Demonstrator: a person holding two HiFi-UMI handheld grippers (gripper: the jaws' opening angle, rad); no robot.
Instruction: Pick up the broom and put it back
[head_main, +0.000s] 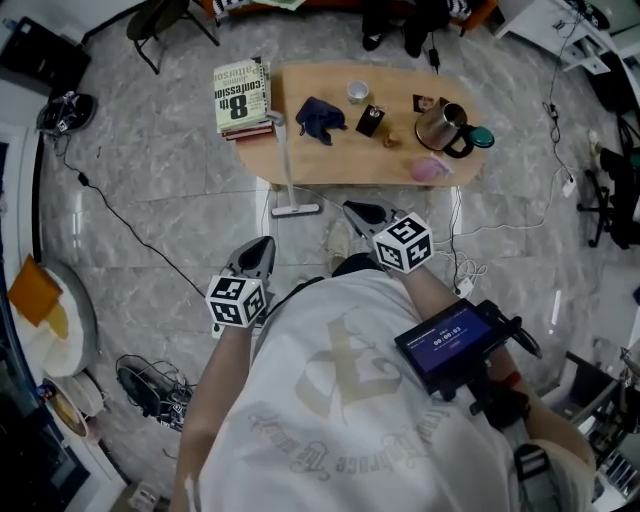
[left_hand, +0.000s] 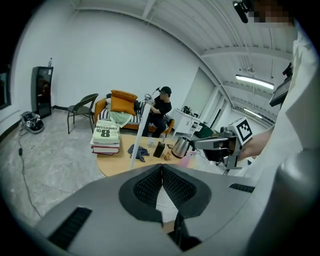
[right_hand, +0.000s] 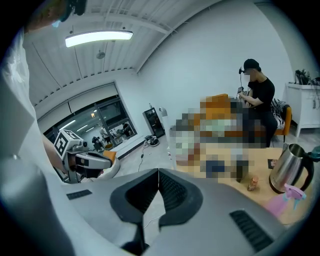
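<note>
Broom (head_main: 286, 165): white pole, propped against the near edge of the counter (head_main: 340, 165), with the flat head on the floor just below. It is held by nothing and lies well apart from both tongs. In the left gripper view the broom (left_hand: 139, 137) rises beside the books (left_hand: 106, 136), and its top end is lost against the seated person (left_hand: 161, 111) behind. In the right gripper view the middle of the counter is pixelated, so the broom cannot be made out there. Left tongs (head_main: 264, 243): jaws closed tip to tip, nothing between them, hanging over the floor short of the counter. Right tongs (head_main: 352, 208): jaws likewise pressed together and empty, slightly nearer the counter edge. The hands under the marker cubes are mostly covered, and the wearer's torso hides the floor below. On the counter: books at the left end, dark cloth (head_main: 320, 118), cup (head_main: 357, 91), black box (head_main: 370, 121), kettle (head_main: 440, 127) and pink bottle (head_main: 430, 168) at the right end. A small brown item beside the kettle is too small to identify. In the right gripper view the kettle (right_hand: 290, 167) shows at the right edge, with the bottle (right_hand: 287, 197) partly behind the tongs' body.
</note>
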